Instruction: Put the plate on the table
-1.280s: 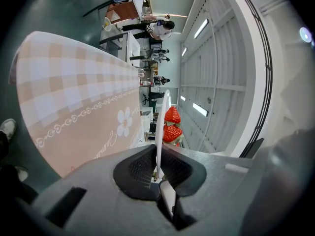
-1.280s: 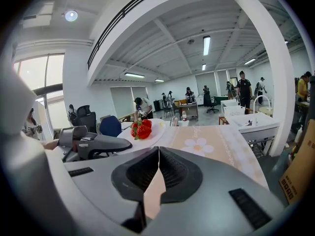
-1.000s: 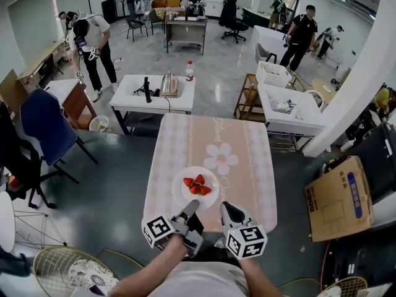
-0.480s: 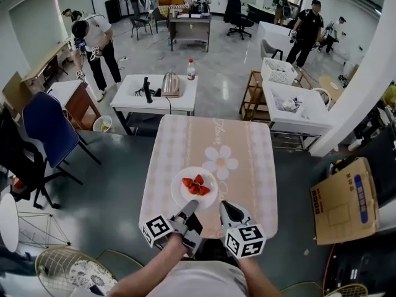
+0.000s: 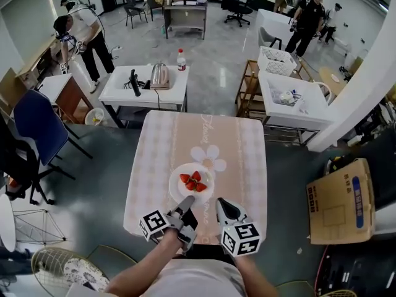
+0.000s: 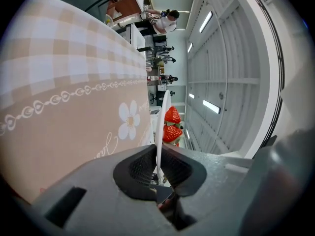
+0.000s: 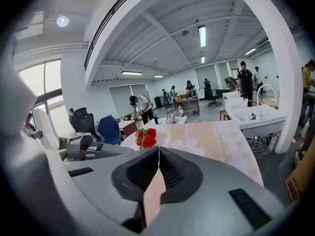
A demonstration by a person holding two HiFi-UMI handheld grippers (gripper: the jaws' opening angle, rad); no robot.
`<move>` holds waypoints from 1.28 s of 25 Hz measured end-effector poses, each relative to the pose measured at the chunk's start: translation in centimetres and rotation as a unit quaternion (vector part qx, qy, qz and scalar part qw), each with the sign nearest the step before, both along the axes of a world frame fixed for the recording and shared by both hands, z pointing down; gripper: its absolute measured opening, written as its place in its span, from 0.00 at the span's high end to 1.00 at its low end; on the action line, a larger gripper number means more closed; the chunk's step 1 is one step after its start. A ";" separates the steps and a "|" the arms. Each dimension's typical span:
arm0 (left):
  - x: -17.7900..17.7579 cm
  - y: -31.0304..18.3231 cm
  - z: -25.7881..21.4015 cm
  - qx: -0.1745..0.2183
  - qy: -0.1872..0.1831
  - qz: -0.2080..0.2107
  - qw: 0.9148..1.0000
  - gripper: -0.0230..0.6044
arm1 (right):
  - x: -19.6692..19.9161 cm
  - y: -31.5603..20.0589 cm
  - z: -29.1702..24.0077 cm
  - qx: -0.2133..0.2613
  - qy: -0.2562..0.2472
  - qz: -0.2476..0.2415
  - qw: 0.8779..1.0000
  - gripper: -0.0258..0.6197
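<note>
A white plate [image 5: 192,184] with three strawberries [image 5: 193,181] is over the near part of the pink checked table [image 5: 247,159]. My left gripper [image 5: 187,201] is shut on the plate's near rim. In the left gripper view the plate [image 6: 163,122] shows edge-on as a thin white line between the jaws, with the strawberries [image 6: 172,124] beyond. Whether the plate rests on the cloth I cannot tell. My right gripper [image 5: 221,206] is beside it at the table's near edge, shut and empty. In the right gripper view its pads meet [image 7: 158,149].
Beyond the table stands a white table [image 5: 117,91] with a kettle [image 5: 161,76] and a bottle [image 5: 180,59]. A blue chair [image 5: 37,125] stands at the left. A cardboard box [image 5: 339,200] and a white bench [image 5: 291,101] are at the right. People stand at the back.
The head camera has shifted a little. The left gripper keeps its hold on the plate's rim, and the plate stays over the same near part of the table.
</note>
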State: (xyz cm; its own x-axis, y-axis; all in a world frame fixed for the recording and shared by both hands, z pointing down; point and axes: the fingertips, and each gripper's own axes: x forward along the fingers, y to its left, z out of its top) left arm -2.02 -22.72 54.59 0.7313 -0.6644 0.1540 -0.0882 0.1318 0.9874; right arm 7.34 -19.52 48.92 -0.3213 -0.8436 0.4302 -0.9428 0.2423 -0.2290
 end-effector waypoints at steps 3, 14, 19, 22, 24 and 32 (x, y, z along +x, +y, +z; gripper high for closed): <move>1.1 -0.9 0.9 -0.006 -0.004 0.005 1.000 0.92 | 1.1 -1.1 0.5 -0.008 -0.005 0.001 1.000 0.95; 4.0 -3.8 3.5 -0.017 -0.017 0.009 1.000 0.92 | 3.8 -4.9 3.4 -0.038 -0.036 -0.012 0.999 0.95; 4.8 -5.2 4.7 -0.024 -0.027 0.005 0.999 0.92 | 4.0 -6.2 5.0 -0.057 -0.049 -0.033 0.997 0.95; 5.1 -5.8 5.5 -0.031 -0.035 0.001 0.999 0.92 | 3.6 -6.7 6.1 -0.071 -0.055 -0.049 0.995 0.95; 5.2 -6.1 6.1 -0.035 -0.042 -0.001 0.998 0.92 | 3.4 -7.1 6.7 -0.077 -0.059 -0.058 0.994 0.95; 5.9 -6.6 8.6 -0.061 -0.076 -0.004 0.995 0.92 | 3.5 -8.1 8.3 -0.097 -0.078 -0.082 0.989 0.95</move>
